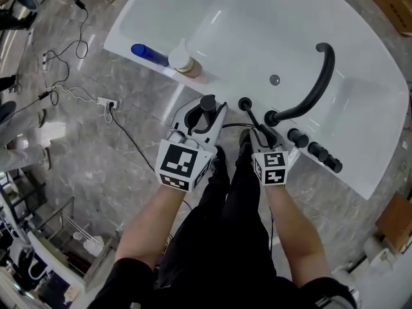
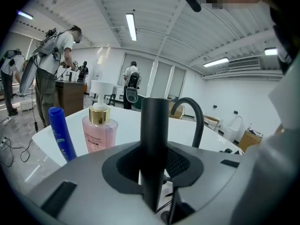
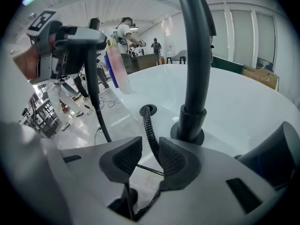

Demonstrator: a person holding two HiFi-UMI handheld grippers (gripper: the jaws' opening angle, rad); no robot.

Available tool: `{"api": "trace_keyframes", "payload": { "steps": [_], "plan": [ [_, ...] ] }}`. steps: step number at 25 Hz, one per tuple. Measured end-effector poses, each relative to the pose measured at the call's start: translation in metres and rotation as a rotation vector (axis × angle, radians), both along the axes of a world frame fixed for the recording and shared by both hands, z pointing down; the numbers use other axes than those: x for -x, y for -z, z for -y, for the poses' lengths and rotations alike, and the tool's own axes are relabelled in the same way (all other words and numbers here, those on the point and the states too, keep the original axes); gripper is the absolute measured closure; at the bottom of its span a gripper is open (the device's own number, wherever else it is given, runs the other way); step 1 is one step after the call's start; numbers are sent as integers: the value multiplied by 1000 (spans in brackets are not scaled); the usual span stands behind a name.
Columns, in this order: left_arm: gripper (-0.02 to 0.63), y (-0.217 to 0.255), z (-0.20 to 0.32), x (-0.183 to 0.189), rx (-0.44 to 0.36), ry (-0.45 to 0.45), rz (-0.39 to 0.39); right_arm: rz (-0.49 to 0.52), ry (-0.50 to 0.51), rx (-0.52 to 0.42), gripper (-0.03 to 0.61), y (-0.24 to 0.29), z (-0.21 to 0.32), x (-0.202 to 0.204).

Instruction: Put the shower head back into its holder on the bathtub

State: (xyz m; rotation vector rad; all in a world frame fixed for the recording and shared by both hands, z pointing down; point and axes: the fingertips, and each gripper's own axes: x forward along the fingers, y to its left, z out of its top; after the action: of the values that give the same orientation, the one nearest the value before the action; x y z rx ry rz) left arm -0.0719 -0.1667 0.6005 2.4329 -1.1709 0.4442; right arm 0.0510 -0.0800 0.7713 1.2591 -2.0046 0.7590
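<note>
My left gripper [image 1: 205, 118] is shut on the black shower head [image 1: 208, 103], whose handle [image 2: 154, 125] stands upright between the pads of that gripper [image 2: 153, 172], above the near rim of the white bathtub [image 1: 270, 24]. The black hose [image 3: 149, 130] rises from the round holder ring [image 3: 149, 109] on the rim and passes between the jaws of my right gripper [image 3: 149, 158]. It leans on the right pad, with a gap to the left pad, so this gripper is open. In the head view the right gripper [image 1: 261, 132] is just below the holder [image 1: 245, 103].
A black arched faucet [image 1: 320, 82] and black knobs [image 1: 317, 151] stand on the rim to the right. A pink pump bottle [image 1: 185, 62] and a blue bottle [image 1: 147, 52] rest on the left rim. Cables and a power strip [image 1: 106, 102] lie on the marble floor.
</note>
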Motion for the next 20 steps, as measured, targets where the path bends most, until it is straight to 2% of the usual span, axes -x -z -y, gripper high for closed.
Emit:
{"api": "trace_keyframes", "payload": {
  "steps": [2, 10, 16, 20],
  "plan": [
    [491, -2, 0, 0, 3, -3, 5, -19, -2, -20, 471, -1, 3, 1],
    [491, -3, 1, -5, 13, -9, 13, -72, -12, -37, 499, 0, 12, 7],
    [491, 20, 6, -4, 0, -3, 6, 4, -4, 2, 509, 19, 22, 25],
    [491, 44, 14, -8, -32, -8, -9, 1, 11, 31, 508, 26, 38, 32]
  ]
}}
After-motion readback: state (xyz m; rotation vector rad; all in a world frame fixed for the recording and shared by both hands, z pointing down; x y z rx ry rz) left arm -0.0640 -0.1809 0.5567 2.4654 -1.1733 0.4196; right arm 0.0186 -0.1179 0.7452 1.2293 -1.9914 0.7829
